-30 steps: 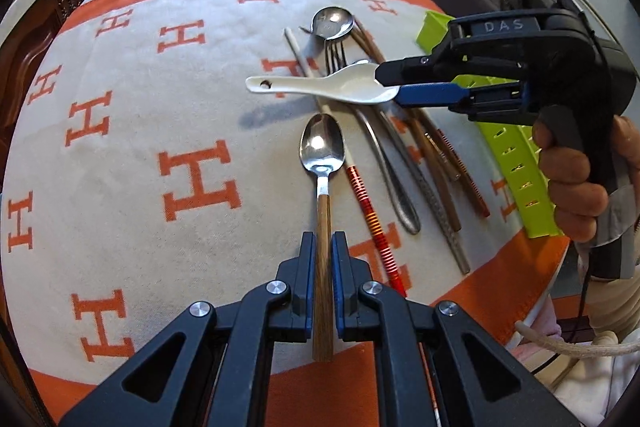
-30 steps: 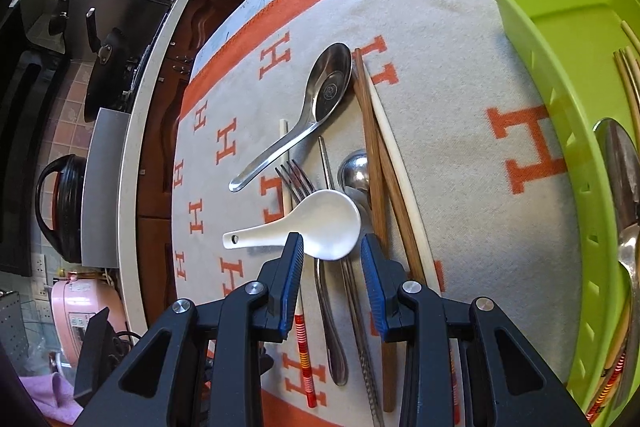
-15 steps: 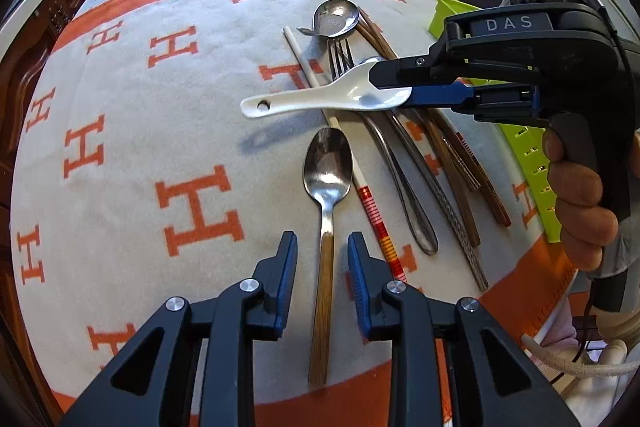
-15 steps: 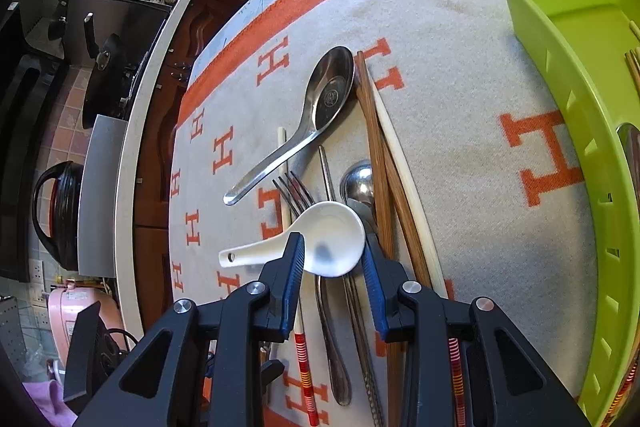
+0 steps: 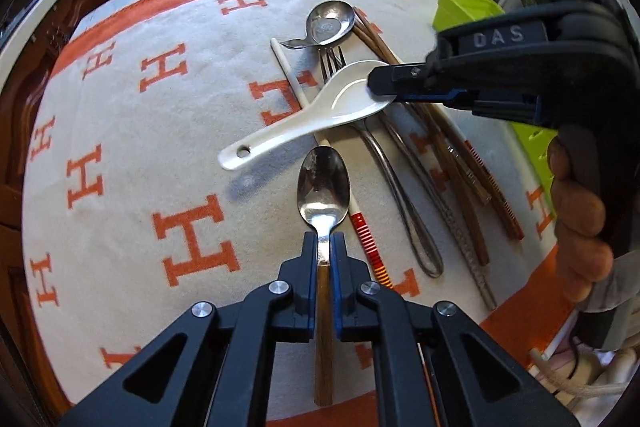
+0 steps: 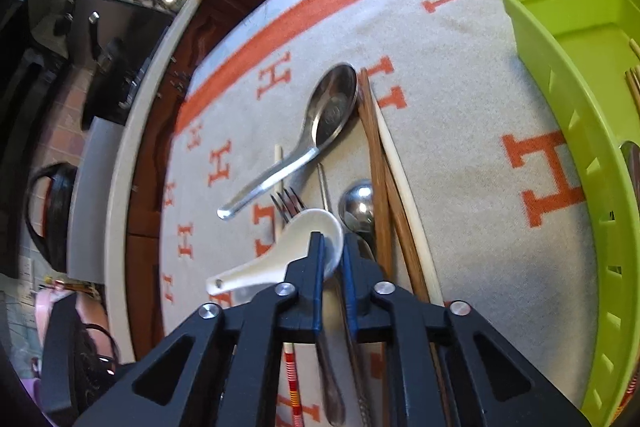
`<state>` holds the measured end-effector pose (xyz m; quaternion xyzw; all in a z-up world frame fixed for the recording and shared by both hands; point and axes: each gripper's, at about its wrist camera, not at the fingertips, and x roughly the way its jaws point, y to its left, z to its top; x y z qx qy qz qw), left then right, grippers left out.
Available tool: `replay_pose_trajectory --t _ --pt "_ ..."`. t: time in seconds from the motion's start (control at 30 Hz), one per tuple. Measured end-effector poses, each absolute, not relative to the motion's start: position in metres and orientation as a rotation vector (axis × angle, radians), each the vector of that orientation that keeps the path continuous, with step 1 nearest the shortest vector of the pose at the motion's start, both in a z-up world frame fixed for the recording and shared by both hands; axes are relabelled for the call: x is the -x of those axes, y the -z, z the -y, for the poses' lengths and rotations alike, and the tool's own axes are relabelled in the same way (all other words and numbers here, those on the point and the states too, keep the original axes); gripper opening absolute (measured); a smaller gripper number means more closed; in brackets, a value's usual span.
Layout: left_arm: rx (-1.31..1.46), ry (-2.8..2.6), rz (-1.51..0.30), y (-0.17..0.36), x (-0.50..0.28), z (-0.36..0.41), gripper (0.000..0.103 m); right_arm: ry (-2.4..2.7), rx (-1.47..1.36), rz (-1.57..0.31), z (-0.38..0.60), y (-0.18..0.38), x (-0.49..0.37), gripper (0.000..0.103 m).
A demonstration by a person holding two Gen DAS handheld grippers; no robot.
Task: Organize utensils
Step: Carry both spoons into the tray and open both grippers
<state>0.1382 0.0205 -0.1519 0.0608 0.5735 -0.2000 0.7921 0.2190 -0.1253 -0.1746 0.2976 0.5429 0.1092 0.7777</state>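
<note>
My left gripper has its jaws closing, pads pressed on the neck of a steel spoon with a wooden handle that lies on the H-patterned cloth. My right gripper, also, likewise closing, pinches the bowl rim of a white ceramic spoon, one finger inside the bowl. The ceramic spoon hangs tilted above the utensil pile and casts a shadow. A green tray stands to the right and holds chopsticks.
On the cloth lie a steel soup spoon, a fork, brown and pale chopsticks, a red-striped chopstick and long steel handles. A person's hand grips the right tool. Beyond the table edge are dark cabinets.
My left gripper opened, slid up the wooden handle to the spoon's neck and shut again. My right gripper went from wide around the ceramic spoon's bowl to pinching its rim.
</note>
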Motion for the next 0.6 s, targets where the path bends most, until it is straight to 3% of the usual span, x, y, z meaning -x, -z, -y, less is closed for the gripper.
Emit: replay_pose_trajectory --t 0.37,0.6 --pt "0.068 0.444 -1.141 0.123 -0.119 -0.054 0.003 -0.235 -0.668 -1.018 0.164 0.132 -0.190 0.004" --pt "0.099 0.487 -1.087 0.097 -0.116 -0.040 0.003 -0.189 -0.555 -0.912 0.215 0.075 -0.141 0.004"
